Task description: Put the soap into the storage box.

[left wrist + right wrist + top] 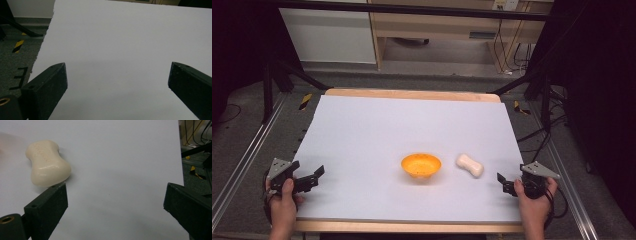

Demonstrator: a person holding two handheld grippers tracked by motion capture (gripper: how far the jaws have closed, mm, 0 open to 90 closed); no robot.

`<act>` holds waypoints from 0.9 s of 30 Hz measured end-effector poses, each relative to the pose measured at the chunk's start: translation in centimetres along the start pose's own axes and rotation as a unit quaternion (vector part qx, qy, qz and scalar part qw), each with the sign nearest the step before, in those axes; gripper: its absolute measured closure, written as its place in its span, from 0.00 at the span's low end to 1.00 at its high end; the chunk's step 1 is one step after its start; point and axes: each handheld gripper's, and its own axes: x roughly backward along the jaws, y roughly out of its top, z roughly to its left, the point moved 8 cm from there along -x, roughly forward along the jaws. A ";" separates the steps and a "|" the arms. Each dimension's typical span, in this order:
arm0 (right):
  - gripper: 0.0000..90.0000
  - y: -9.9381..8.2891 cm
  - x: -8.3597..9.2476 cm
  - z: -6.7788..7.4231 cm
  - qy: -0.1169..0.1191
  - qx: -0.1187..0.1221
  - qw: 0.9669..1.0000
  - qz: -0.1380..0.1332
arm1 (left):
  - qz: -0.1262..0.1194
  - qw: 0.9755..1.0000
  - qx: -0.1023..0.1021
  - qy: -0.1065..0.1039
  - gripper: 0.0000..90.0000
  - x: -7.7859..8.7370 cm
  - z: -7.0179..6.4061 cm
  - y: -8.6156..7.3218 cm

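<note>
High view: the cream soap bar (469,165), waisted in the middle, lies flat on the white counter (377,130), just right of an orange bowl (421,165) and apart from it. Right gripper view: the soap bar (46,164) sits ahead of the jaws and off toward the left one, untouched; faint lettering on its top cannot be read. The right tool (507,184), held at the counter's near right edge, stands wide with nothing between its jaws. The left tool (309,178), at the near left edge, is likewise wide over bare counter.
</note>
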 end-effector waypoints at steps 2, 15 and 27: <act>0.07 0.3 -0.2 0.3 0.006 0.016 1.000 0.012 | 0.000 1.000 0.000 0.000 0.02 0.0 0.0 0.0; 0.06 1.5 -1.7 1.9 0.032 0.086 0.991 0.098 | 0.001 1.000 -0.002 -0.001 0.02 0.0 0.0 0.0; 0.06 3.4 -3.2 3.2 0.054 0.115 0.981 0.149 | 0.000 1.000 -0.002 -0.001 0.02 0.0 0.0 0.0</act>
